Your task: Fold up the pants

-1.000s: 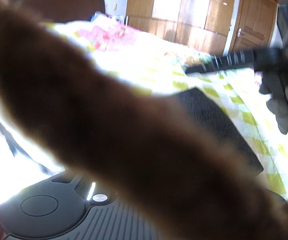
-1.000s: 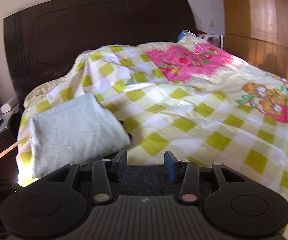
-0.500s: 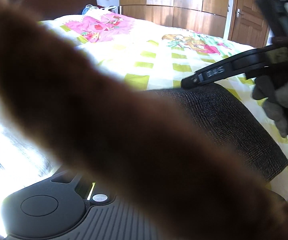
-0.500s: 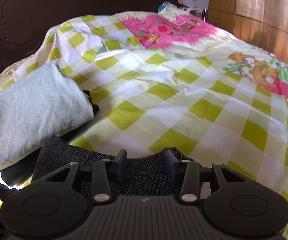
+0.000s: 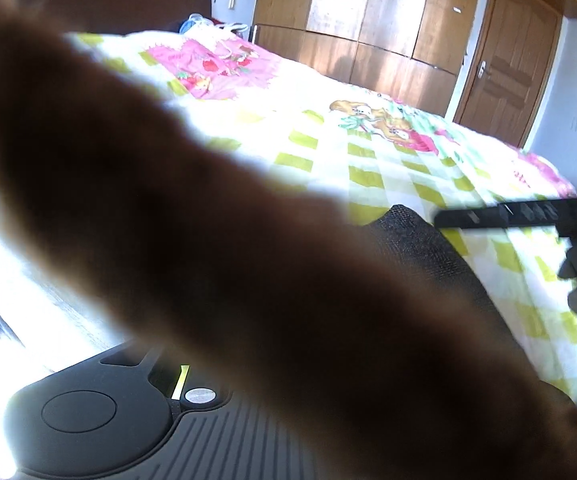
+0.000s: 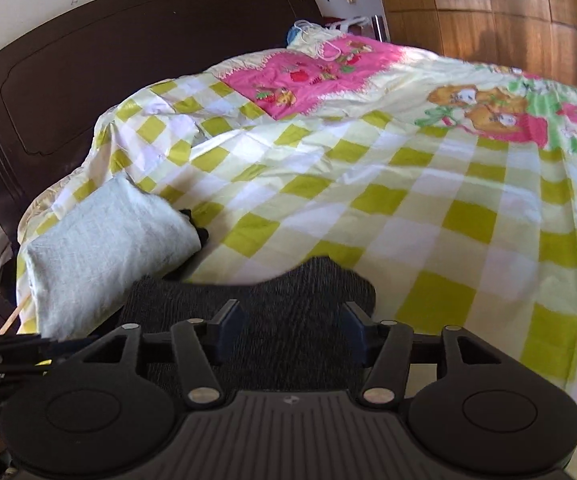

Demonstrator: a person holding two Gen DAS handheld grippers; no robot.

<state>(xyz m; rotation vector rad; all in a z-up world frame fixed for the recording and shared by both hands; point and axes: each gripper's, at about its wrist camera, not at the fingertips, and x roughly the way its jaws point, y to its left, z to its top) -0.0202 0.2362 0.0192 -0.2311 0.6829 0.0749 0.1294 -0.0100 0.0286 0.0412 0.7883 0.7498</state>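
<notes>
A: Two grippers were over the bed (image 6: 468,216), both tilted down toward the dark woven pants (image 6: 288,292). Where did the pants lie?

B: Folded flat on the checked quilt at about 6 o'clock in the right wrist view, just beside a pale grey folded cloth (image 6: 104,248) at 8 o'clock. In the left wrist view the pants (image 5: 428,248) showed at 4 o'clock, mostly hidden.

A: Hidden by what?

B: A blurred brown band (image 5: 208,240) pressed close to the lens, running from 10 o'clock to 5 o'clock. I could not tell what it was.

A: And the right gripper (image 6: 290,328)?

B: Its jaws were opening, roughly half spread. The pants lay under and between them, but the blue pads (image 6: 230,320) pressed on nothing. My guess is it had just laid the fold down and was letting go so the cloth would rest flat.

A: The left gripper (image 5: 328,380)?

B: Its fingers were behind the brown band. The jaws stood narrow and were opening slightly; whether they pinched cloth, I could not tell.

A: Why hold both so low?

B: Probably to settle the layers without dragging them. The right gripper's finger (image 5: 500,216) reached in at 3 o'clock, level with the pants' far corner.
</notes>
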